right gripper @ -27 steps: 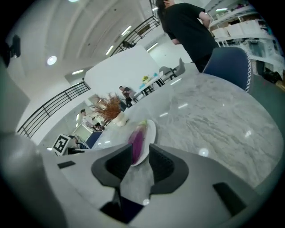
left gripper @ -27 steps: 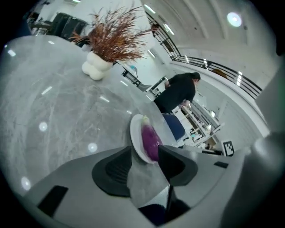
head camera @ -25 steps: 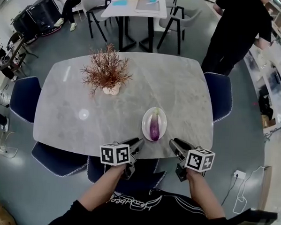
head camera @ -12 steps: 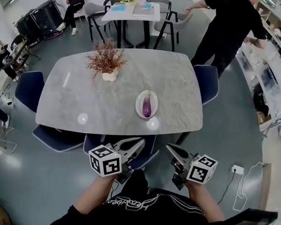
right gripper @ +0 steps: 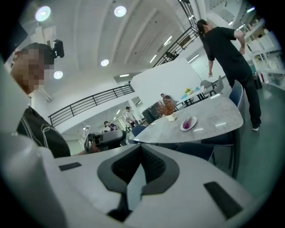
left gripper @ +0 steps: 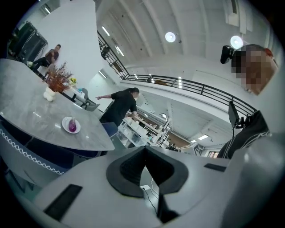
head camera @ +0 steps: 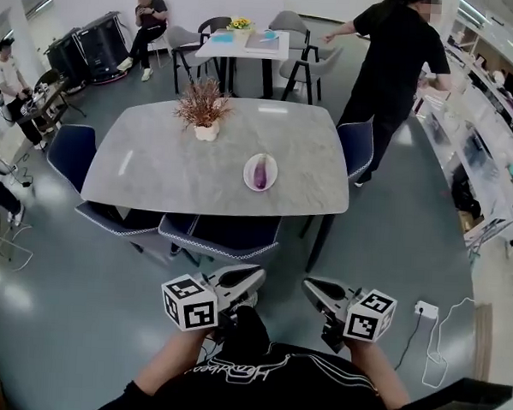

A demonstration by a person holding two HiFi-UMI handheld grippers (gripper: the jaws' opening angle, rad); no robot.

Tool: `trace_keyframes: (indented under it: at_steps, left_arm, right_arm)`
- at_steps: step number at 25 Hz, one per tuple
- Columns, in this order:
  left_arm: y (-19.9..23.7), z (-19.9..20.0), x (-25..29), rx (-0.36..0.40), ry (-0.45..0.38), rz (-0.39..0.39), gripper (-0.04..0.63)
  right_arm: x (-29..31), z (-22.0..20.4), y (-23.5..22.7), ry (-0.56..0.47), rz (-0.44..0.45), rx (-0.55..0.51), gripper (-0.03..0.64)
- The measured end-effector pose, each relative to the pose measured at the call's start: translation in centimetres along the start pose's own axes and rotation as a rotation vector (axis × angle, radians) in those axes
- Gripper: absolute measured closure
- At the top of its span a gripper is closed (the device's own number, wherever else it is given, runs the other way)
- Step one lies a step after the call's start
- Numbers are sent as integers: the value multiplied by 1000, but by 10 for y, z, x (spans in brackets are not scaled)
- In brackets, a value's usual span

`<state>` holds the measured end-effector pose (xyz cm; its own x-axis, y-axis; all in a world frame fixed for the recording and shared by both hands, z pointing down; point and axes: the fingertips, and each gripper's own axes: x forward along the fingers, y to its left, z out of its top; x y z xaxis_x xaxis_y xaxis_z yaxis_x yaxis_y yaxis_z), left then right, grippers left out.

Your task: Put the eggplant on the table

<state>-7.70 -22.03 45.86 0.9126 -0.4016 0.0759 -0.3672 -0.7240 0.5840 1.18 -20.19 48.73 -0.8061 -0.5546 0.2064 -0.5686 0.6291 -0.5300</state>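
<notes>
Grey table (head camera: 155, 169), eggplant (head camera: 262, 173) on plate (head camera: 249, 168) near front edge; open floor (head camera: 79, 319) before it.

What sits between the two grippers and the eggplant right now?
Head view: bare floor, then a blue chair tucked at the table's near edge, then bare tabletop up to the plate holding the eggplant.
</notes>
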Motion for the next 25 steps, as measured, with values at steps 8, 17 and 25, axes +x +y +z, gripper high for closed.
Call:
trace_keyframes:
  at_steps: [8,17,25]
  left_arm:
    - [-79,-26,-27,95,21,0,588]
    - [-124,-57,-25,161,74,-14,588]
    - [-138,-75,-30,144,110,-23,588]
  right_arm:
    - [-54,-23,61,4,35,-80,611]
    - [-99,-40,77,-12,30,-111,611]
    - [-105,-48,95,-19,58,-86,611]
